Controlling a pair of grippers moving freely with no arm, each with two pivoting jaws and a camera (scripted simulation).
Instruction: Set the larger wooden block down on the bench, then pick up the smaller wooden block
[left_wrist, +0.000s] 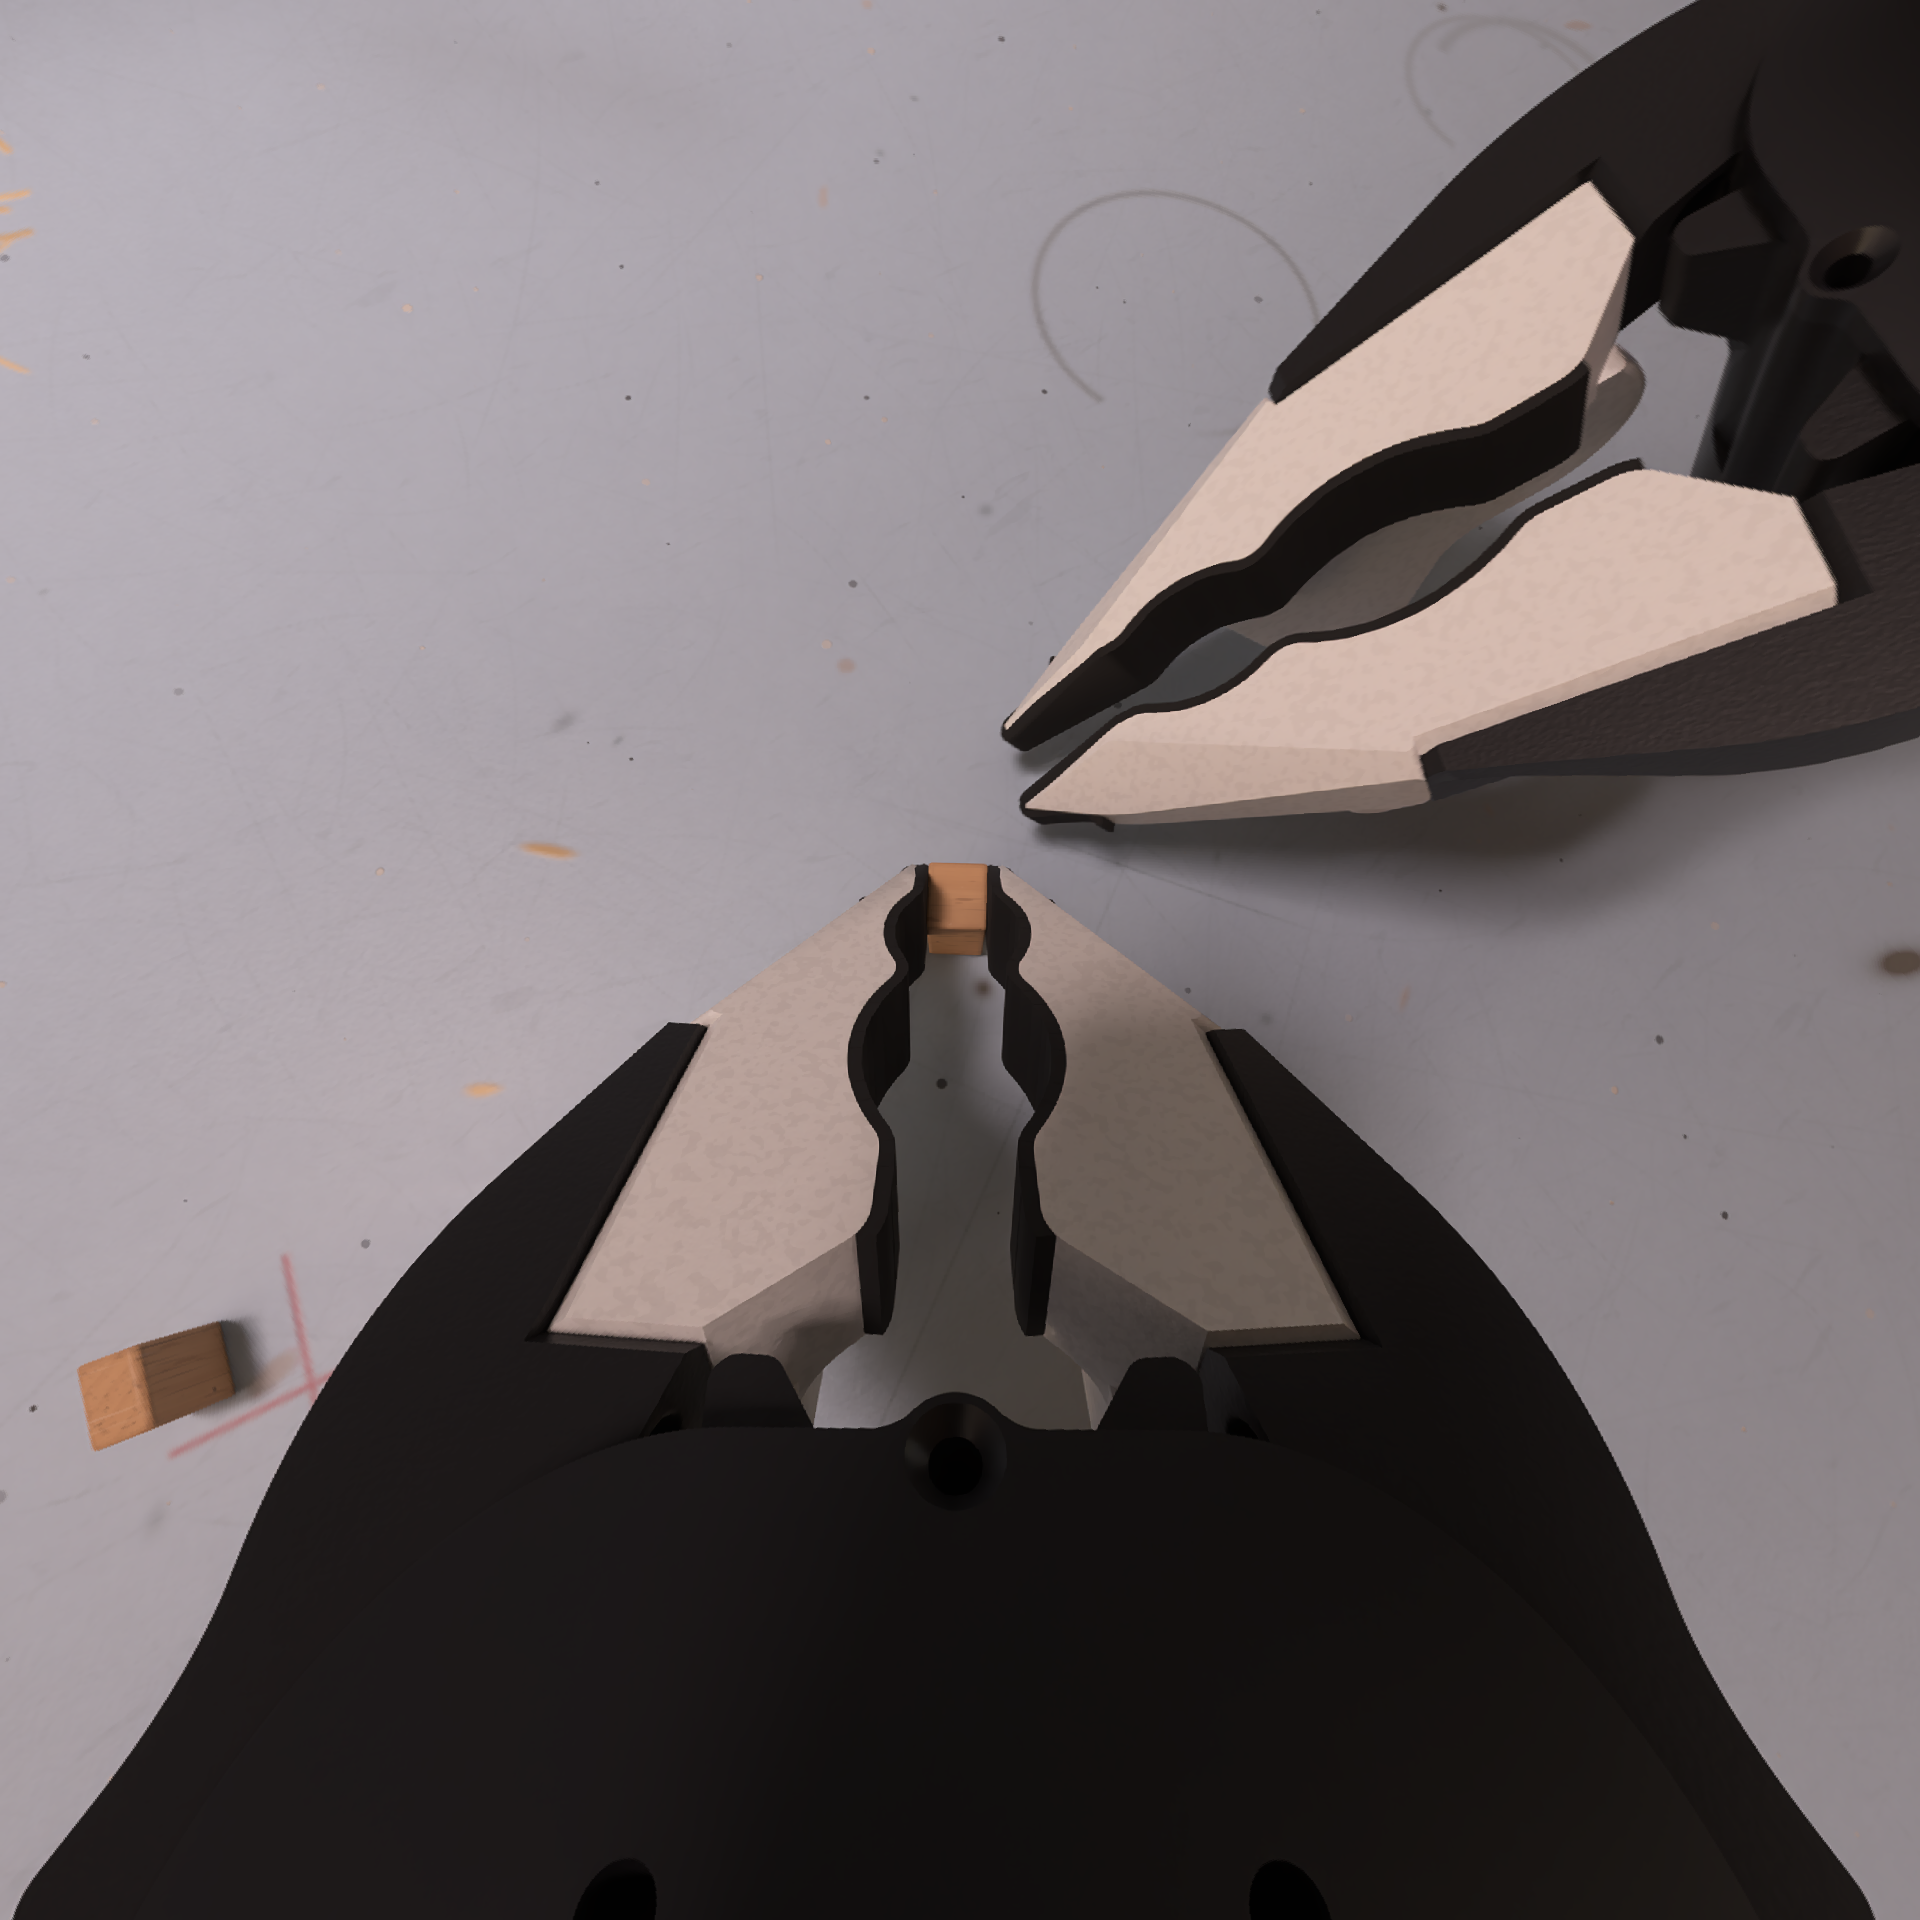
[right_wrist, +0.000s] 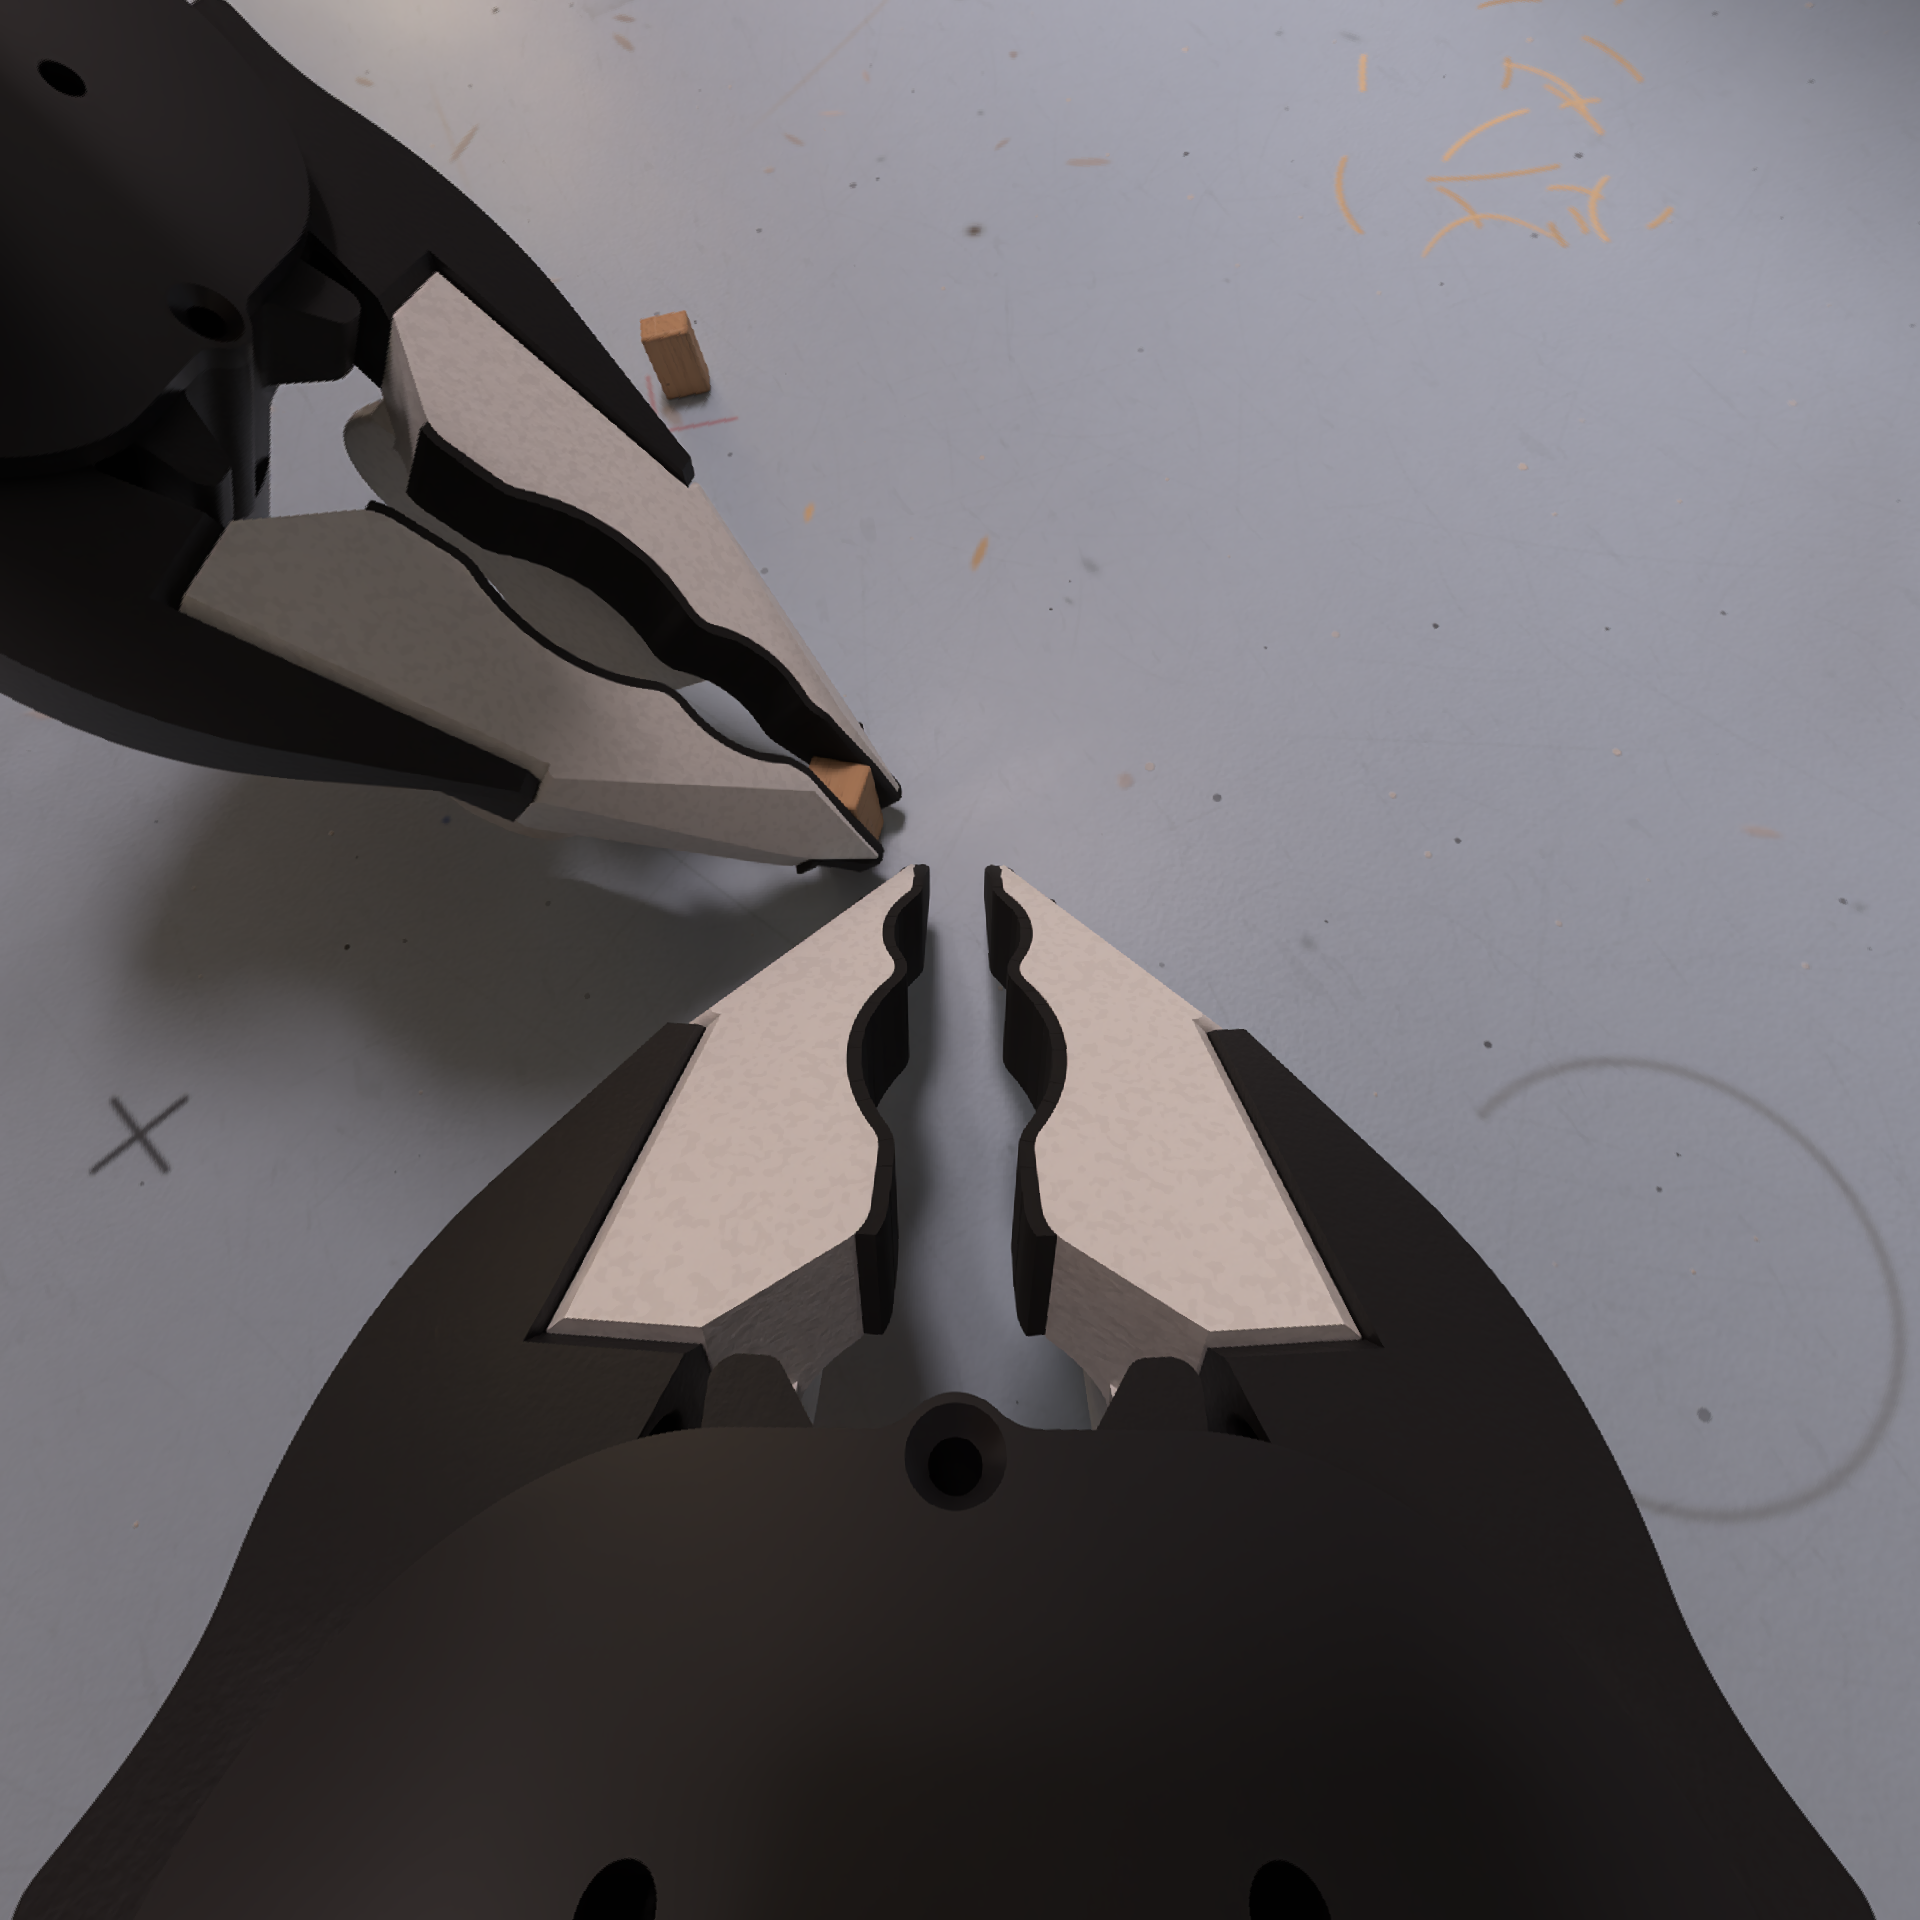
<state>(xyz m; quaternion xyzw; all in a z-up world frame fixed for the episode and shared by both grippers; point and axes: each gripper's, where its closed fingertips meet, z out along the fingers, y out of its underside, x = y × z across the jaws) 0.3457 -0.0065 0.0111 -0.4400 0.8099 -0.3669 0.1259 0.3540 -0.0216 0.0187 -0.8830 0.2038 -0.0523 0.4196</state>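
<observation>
My left gripper (left_wrist: 956, 883) is shut on the smaller wooden block (left_wrist: 956, 909), which is pinched at the very fingertips, low over the grey bench (left_wrist: 468, 520). The right wrist view shows the same gripper (right_wrist: 878, 821) and block (right_wrist: 844, 781). The larger wooden block (left_wrist: 156, 1387) lies free on the bench to the lower left of my left gripper, beside a red corner mark; it also shows in the right wrist view (right_wrist: 675, 355). My right gripper (right_wrist: 956, 878) is empty, its jaws a narrow gap apart. Its tips are just right of the left gripper's tips (left_wrist: 1023, 769).
Wood shavings (right_wrist: 1507, 166) lie scattered at the far right of the bench. A pencilled circle (right_wrist: 1860, 1247) is drawn to the right of my right gripper and a pencilled cross (right_wrist: 138, 1135) to its left. Another faint circle (left_wrist: 1164, 270) is drawn ahead of my left gripper.
</observation>
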